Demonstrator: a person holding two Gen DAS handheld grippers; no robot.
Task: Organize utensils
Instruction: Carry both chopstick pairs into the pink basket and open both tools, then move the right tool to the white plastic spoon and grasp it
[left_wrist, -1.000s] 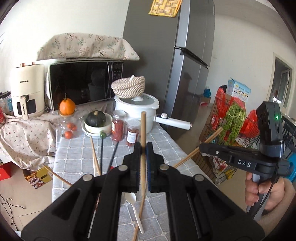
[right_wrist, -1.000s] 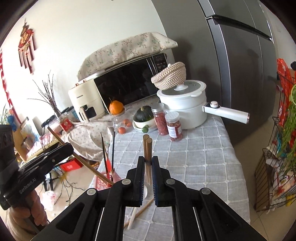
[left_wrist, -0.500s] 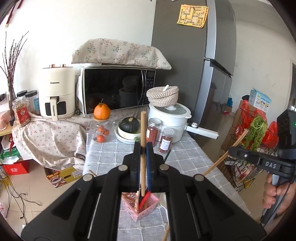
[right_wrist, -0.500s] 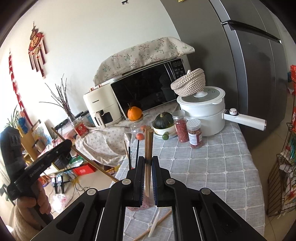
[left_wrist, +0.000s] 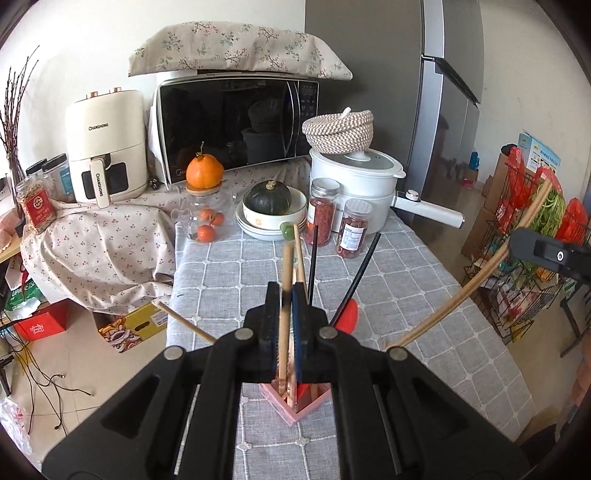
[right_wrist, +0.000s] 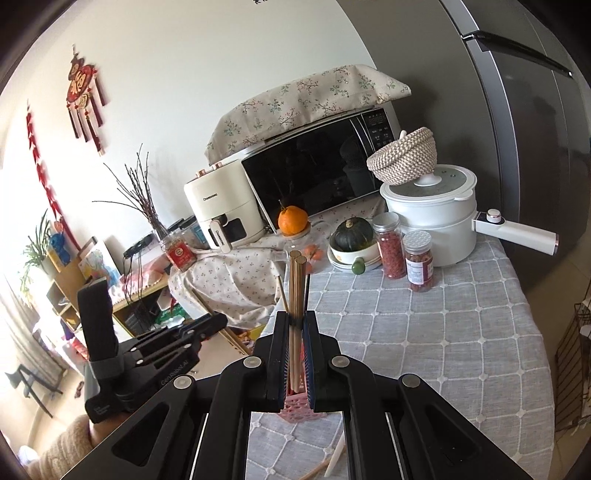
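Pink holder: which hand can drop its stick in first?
Probably left. The left gripper holds its wooden stick upright with the tip in the pink holder; the right gripper's chopsticks slant in sideways.

Both views are bright with soft daylight. In the right wrist view the left edge is washed out. Fisheye lenses bend the fridge (left_wrist: 454, 110) and walls, and black corners ring each frame. The microwave (left_wrist: 236, 125) door mirrors dim reflections. Focus is sharp; shadows are faint.
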